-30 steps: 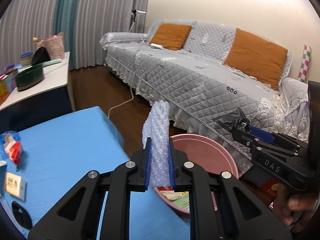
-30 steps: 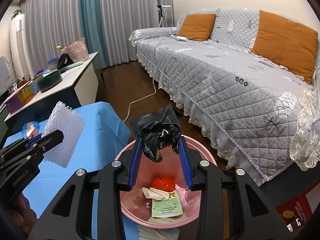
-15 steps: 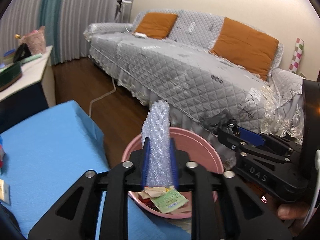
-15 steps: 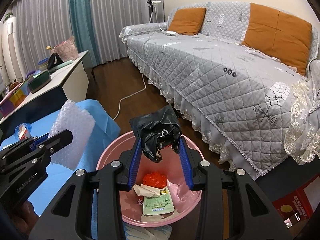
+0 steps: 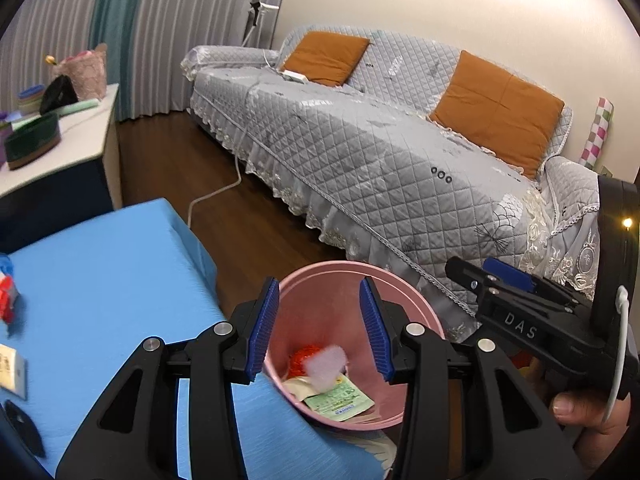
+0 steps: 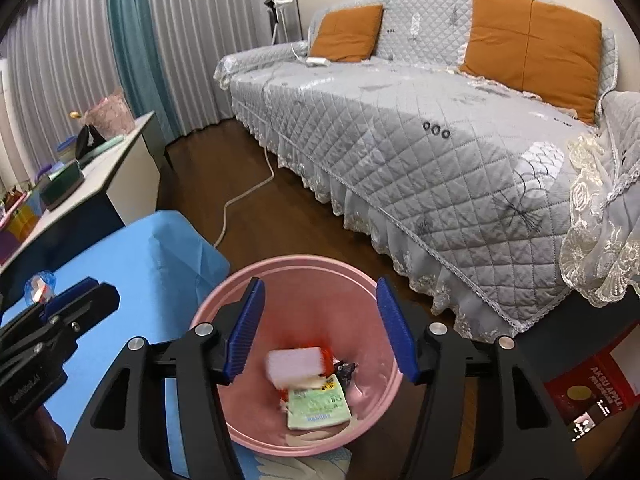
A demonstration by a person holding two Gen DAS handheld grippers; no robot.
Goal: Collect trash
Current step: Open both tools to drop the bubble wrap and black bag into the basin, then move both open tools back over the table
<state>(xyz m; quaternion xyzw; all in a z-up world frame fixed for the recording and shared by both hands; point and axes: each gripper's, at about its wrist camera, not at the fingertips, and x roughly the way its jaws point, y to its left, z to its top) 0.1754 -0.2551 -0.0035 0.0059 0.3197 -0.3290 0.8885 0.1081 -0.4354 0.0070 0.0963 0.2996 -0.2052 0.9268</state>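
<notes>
A pink bin (image 5: 416,308) (image 6: 224,300) stands on the floor by the blue table's corner. My left gripper (image 5: 319,330) is open and empty right above it. My right gripper (image 6: 320,326) is open and empty above the bin too. A blurred piece of bubble wrap (image 5: 325,365) (image 6: 295,363) is dropping inside the bin. A black bag (image 6: 345,369) lies in the bin beside a red scrap (image 5: 301,358) and a green paper packet (image 5: 340,398) (image 6: 318,406). The right gripper also shows in the left wrist view (image 5: 476,280); the left one shows in the right wrist view (image 6: 80,300).
The blue table (image 5: 100,280) holds a red-and-white wrapper (image 5: 6,300), a card (image 5: 10,364) and a dark object (image 5: 22,432). A grey sofa (image 5: 380,148) with orange cushions stands behind the bin. A white cabinet (image 5: 64,144) is at the left. A red box (image 6: 592,392) lies on the floor.
Both grippers have opened over the bin. The bubble wrap has left my left gripper and the black bag has left my right gripper; both have dropped into the bin.
</notes>
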